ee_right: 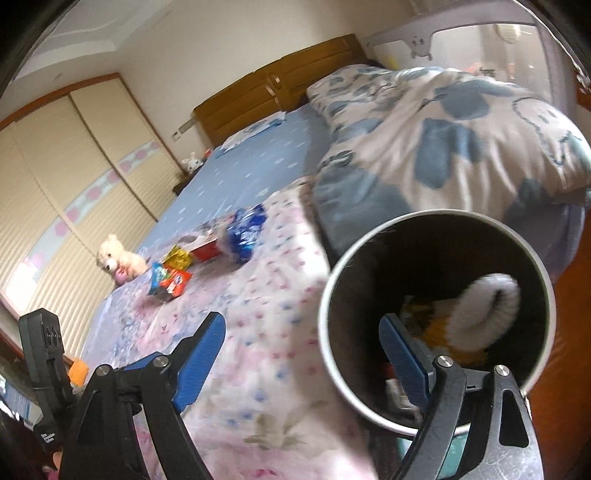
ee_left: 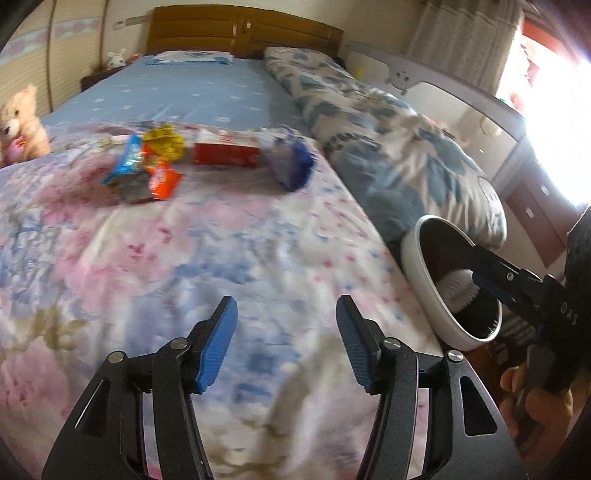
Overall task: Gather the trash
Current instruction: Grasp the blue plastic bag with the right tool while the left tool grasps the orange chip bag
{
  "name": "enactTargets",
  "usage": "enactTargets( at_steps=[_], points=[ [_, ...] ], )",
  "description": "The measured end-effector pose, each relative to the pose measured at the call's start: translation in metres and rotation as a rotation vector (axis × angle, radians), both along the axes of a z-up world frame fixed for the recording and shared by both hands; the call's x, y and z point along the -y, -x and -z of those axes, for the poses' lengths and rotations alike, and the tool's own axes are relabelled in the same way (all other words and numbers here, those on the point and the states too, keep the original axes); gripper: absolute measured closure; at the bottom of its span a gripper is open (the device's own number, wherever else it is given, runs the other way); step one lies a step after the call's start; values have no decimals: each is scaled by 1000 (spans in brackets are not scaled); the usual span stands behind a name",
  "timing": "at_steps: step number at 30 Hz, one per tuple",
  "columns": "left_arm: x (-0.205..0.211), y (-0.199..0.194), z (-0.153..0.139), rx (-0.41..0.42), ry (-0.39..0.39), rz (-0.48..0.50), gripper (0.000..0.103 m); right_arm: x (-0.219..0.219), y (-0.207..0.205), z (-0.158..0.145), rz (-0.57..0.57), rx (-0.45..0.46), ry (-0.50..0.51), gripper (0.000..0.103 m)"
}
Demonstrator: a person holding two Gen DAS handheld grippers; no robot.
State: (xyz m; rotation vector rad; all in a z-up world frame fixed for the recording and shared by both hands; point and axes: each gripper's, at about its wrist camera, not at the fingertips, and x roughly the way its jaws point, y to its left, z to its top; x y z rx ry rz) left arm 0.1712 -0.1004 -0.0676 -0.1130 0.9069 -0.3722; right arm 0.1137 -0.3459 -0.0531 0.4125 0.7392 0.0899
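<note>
Bedding fills most of both views — a floral pink-and-blue quilt (ee_left: 184,258) spread across the near half of the bed, with a rolled blue-patterned duvet (ee_left: 388,140) along its right side and a wooden headboard (ee_left: 240,29) at the far end. At the quilt's right edge stands a white bin (ee_left: 424,288) with a dark inside, holding a white fuzzy item and some yellow scrap. Trash lies in a loose cluster on the far part of the quilt: a red box (ee_left: 225,151), a blue crinkled bag (ee_left: 291,162) just right of it, a yellow wrapper (ee_left: 164,142) and orange and blue packets (ee_left: 147,173) to the left. A teddy bear (ee_left: 18,125) sits far left. Left gripper (ee_left: 286,343) hovers over bare quilt, jaws apart, nothing between them. Right gripper (ee_right: 306,354) — jaws wide apart — has one finger inside the bin's mouth, gripping nothing.
</note>
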Motion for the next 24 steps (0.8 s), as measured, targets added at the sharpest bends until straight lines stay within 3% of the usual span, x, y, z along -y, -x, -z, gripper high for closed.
enactTargets(
  at_steps=[4,12,24],
  points=[
    [-19,-10,3,-6,4,-55,38,-25,-16,3,-50,-9,1,16],
    [-49,-34,13,-21,-14,-122,34,-65,-55,14,-126,-36,10,16],
    [-92,-107,25,-47,-22,-233,27,-99,-135,33,-164,-78,22,16]
  ],
)
